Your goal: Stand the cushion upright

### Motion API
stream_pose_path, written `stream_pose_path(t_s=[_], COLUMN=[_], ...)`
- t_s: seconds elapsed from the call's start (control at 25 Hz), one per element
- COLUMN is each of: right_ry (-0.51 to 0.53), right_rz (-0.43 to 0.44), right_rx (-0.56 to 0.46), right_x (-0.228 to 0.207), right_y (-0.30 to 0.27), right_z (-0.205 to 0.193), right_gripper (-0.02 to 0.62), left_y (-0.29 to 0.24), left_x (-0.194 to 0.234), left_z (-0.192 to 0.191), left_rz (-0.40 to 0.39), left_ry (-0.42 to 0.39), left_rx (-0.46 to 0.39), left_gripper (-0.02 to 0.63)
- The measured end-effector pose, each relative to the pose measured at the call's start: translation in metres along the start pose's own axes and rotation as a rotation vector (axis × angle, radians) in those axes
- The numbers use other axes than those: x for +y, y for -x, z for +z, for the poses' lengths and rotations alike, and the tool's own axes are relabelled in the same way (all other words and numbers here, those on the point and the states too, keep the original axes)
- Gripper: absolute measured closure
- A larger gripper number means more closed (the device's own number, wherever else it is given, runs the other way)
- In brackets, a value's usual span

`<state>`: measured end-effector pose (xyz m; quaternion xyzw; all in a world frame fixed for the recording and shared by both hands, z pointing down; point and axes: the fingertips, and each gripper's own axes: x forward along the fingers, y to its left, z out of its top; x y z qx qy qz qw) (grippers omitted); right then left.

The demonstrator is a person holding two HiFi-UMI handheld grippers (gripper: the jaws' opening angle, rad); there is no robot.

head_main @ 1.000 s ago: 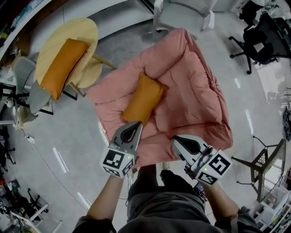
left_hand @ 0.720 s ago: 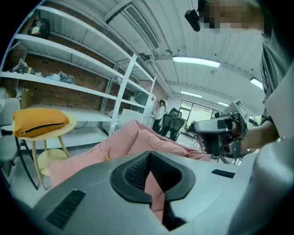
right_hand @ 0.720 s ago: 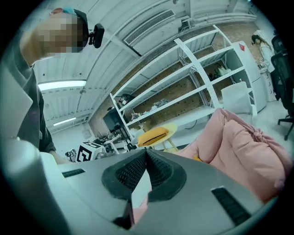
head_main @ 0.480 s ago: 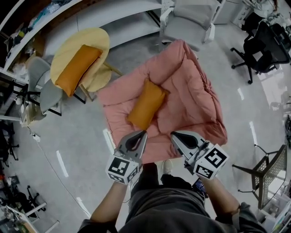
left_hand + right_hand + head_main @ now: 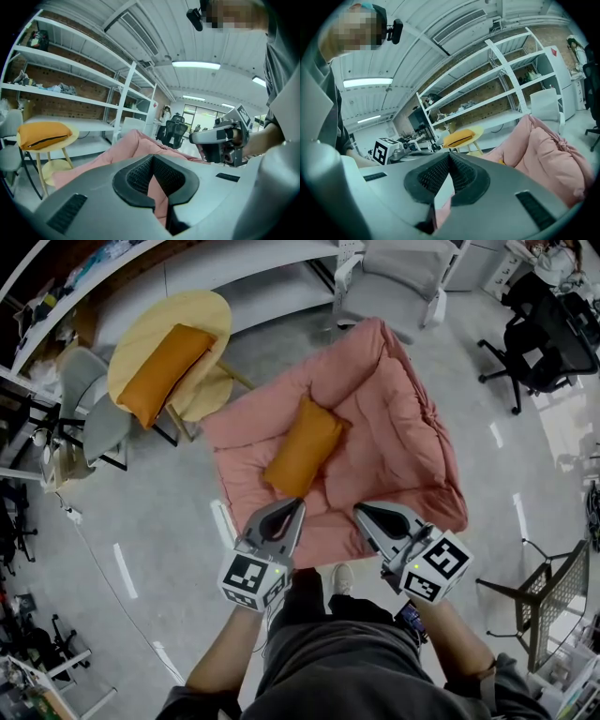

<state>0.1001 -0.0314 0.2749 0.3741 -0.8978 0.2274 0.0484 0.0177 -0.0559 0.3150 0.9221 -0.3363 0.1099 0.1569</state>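
Grey floor point(image 5: 159, 521); orange cushion point(image 5: 302, 446) rests on pink sofa point(image 5: 403, 437)
Left gripper point(image 5: 296, 506), right gripper point(image 5: 362, 512) near it, jaws closed, empty; reaching in or finished, undecidable

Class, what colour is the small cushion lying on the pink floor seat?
The cushion is orange, clearest in head view.

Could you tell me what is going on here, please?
A person stands at a pink floor sofa with a gripper in each hand. The left gripper and right gripper are both shut and empty, above the sofa's near edge. An orange cushion rests on the sofa just beyond them, untouched. A second cushion lies on a yellow table.
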Motion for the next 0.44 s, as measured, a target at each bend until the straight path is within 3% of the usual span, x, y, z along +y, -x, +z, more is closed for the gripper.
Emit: stream_pose_path(t_s=[0.44], right_ry=[0.012], right_rz=[-0.008], right_rx=[0.004], right_x=[-0.0008], right_y=[-0.0028], right_z=[0.0011], right_gripper=[0.58], left_y=[0.0024], left_x=[0.0053], left_z=[-0.0054], left_rz=[0.006], left_ry=[0.017], left_rx=[0.01], left_gripper=[0.597])
